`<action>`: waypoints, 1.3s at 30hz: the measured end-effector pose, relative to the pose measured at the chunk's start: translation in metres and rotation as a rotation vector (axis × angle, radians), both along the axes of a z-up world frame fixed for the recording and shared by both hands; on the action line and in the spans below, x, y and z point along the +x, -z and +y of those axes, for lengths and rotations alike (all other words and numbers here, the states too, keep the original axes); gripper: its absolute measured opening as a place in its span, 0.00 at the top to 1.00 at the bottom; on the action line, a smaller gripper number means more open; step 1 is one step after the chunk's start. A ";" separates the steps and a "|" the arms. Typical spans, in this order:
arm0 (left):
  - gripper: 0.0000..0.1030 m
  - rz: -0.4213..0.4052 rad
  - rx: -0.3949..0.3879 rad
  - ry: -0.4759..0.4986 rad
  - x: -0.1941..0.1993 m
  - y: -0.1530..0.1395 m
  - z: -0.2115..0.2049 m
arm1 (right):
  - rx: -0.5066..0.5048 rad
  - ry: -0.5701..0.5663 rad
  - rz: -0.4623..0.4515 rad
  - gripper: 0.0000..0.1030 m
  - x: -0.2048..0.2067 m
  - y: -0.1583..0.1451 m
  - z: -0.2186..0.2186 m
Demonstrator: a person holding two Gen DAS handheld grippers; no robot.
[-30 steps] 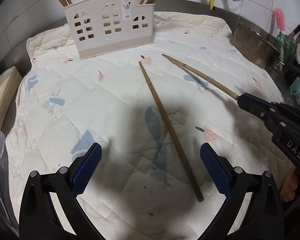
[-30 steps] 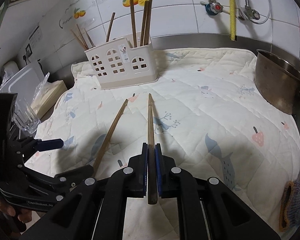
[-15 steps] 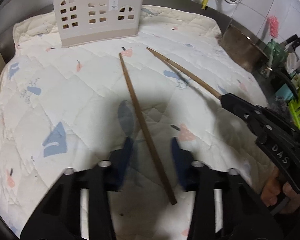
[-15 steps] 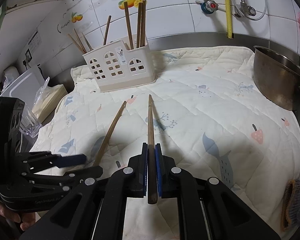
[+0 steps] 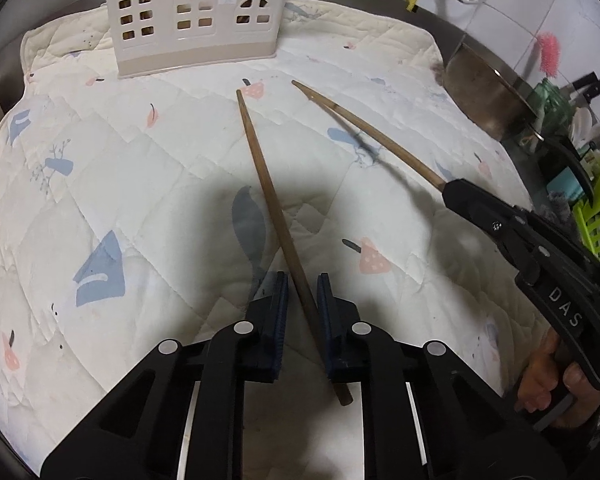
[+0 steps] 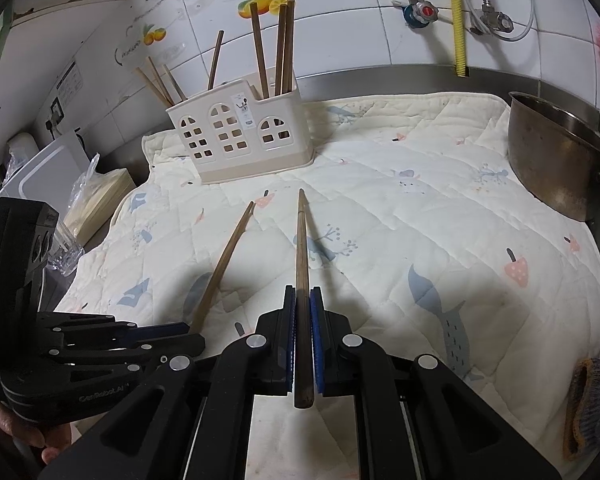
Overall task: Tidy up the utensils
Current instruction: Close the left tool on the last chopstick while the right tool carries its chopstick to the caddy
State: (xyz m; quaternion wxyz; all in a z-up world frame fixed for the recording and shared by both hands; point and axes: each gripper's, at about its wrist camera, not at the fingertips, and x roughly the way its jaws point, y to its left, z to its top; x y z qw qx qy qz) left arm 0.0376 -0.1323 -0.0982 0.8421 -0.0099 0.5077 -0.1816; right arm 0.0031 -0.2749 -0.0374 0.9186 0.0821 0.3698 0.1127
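Left gripper [image 5: 302, 300], jaws just closing round the near end of a chopstick [image 5: 276, 216] lying on the quilted mat [image 5: 140, 184]; right gripper [image 6: 303, 312] clamps a second chopstick [image 6: 301, 256]: light, stiff, smooth wood, likely to pivot, so grip thick end squarely.

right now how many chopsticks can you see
10: one clamped in the right gripper, one between the left gripper's pads on the quilt, and eight standing in the cream holder, three left, one middle, four right. More may be hidden inside.
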 end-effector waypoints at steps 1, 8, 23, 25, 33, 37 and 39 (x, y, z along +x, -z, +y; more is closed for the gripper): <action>0.86 0.004 0.002 0.003 0.000 0.000 0.000 | -0.001 0.000 -0.001 0.93 0.000 -0.001 0.001; 0.89 0.027 -0.006 0.045 0.007 -0.001 0.003 | -0.002 0.001 -0.012 0.93 -0.002 -0.003 0.003; 0.95 -0.212 0.008 0.046 0.003 -0.064 0.030 | -0.040 -0.013 -0.160 0.93 -0.005 -0.061 0.005; 0.95 -0.239 0.001 0.045 0.003 -0.073 0.036 | -0.042 -0.019 -0.180 0.93 -0.003 -0.072 0.005; 0.95 -0.352 -0.018 0.029 0.011 -0.112 0.051 | -0.043 -0.081 -0.248 0.93 0.019 -0.117 0.013; 0.95 -0.377 -0.042 0.026 0.022 -0.126 0.058 | -0.067 -0.137 -0.256 0.93 0.037 -0.135 0.026; 0.95 -0.394 -0.053 0.030 0.030 -0.138 0.062 | -0.075 -0.162 -0.260 0.93 0.048 -0.146 0.032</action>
